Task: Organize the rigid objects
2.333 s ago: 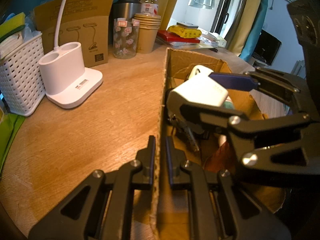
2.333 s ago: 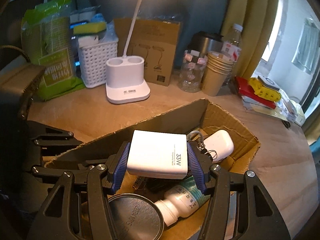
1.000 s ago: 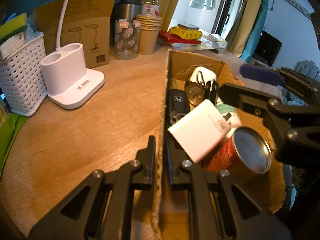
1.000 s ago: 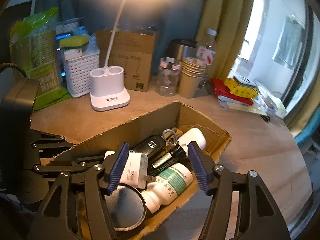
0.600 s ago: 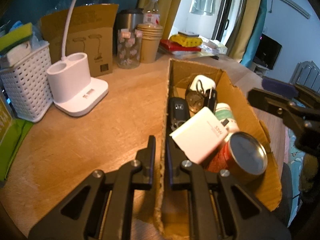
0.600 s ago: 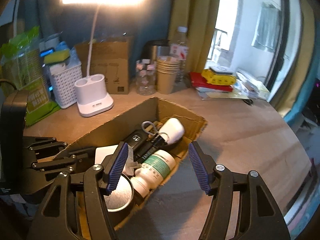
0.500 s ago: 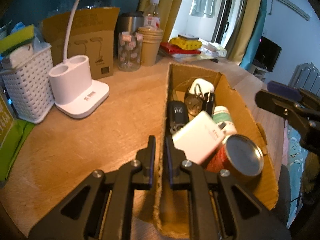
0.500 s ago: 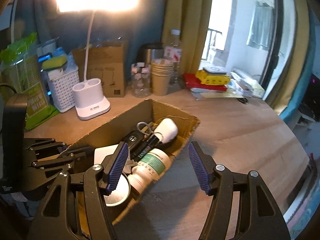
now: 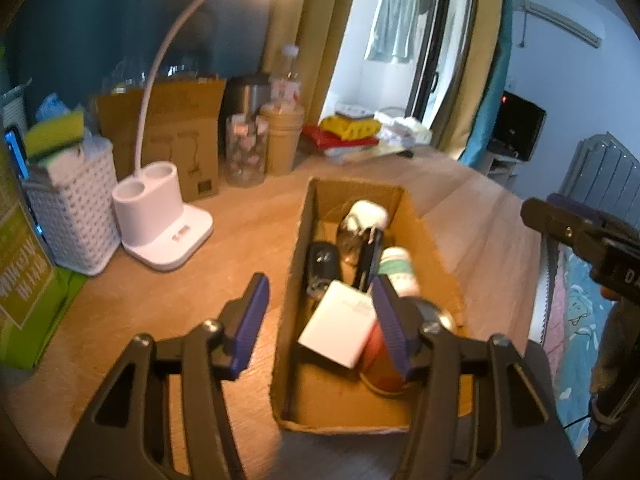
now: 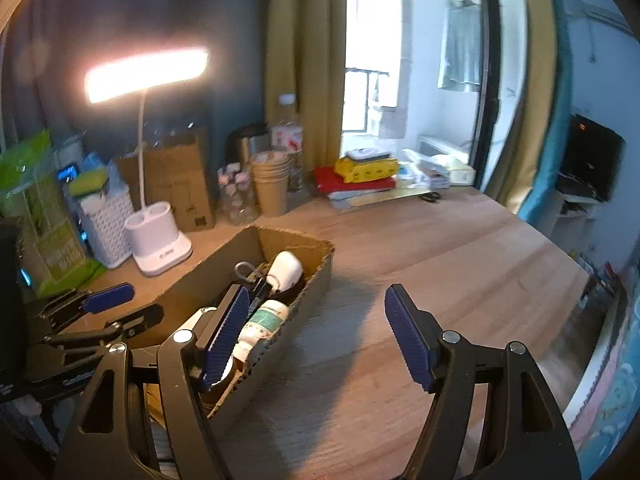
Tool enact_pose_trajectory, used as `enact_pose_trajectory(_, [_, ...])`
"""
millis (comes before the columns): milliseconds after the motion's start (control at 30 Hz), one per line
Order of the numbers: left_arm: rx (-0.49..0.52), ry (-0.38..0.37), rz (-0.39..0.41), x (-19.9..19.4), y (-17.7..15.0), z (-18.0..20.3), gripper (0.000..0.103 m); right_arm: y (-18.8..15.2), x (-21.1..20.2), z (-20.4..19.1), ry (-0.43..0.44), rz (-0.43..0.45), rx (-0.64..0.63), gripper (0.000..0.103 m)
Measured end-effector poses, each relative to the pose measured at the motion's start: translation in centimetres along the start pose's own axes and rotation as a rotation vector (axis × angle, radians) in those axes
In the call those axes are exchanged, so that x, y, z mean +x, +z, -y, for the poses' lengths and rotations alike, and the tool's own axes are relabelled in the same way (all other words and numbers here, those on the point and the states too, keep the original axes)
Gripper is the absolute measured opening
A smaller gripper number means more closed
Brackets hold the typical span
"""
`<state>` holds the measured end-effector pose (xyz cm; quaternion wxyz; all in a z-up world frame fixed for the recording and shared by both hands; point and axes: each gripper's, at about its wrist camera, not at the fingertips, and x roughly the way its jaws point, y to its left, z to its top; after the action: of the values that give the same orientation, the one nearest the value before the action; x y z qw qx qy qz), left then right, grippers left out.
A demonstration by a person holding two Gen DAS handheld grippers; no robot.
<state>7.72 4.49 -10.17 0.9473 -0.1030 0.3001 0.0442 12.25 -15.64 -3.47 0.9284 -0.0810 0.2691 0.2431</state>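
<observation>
The left wrist view looks down along the box (image 9: 420,216) from its near end. The right wrist view faces it from beside, higher; both share the lamp (image 9: 160,216) and counter (image 10: 440,264).

No readable text — only blurred print on the green package (image 9: 22,280) — illegible.

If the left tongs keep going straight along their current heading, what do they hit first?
Probably the white rectangular charger lying in the open brown cardboard box, or that box's near-left wall; depth is unclear. The left tongs are open and empty.
</observation>
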Motion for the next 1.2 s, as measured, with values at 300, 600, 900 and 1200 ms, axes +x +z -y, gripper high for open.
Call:
enact_pose_trajectory(300, [0.051,-0.028,0.059,-4.3,1.2,2.1,0.074,-0.1,-4.6,1.5,-0.074,0.071,0.066,0.074])
enact_pose_trajectory(600, [0.112,-0.027,0.077,-7.4,1.9,4.0,0.08,-0.4,-8.1,1.2,-0.121,0.105,0.062,0.074])
enact_pose_trajectory(900, [0.131,-0.064,0.132,-10.5,2.9,4.5,0.081,-0.2,-11.3,0.2,-0.152,0.151,0.053,0.074])
enact_pose_trajectory(1200, [0.141,-0.086,0.164,-12.1,3.4,4.9,0.081,0.2,-14.2,-0.3,-0.196,0.193,0.067,0.074])
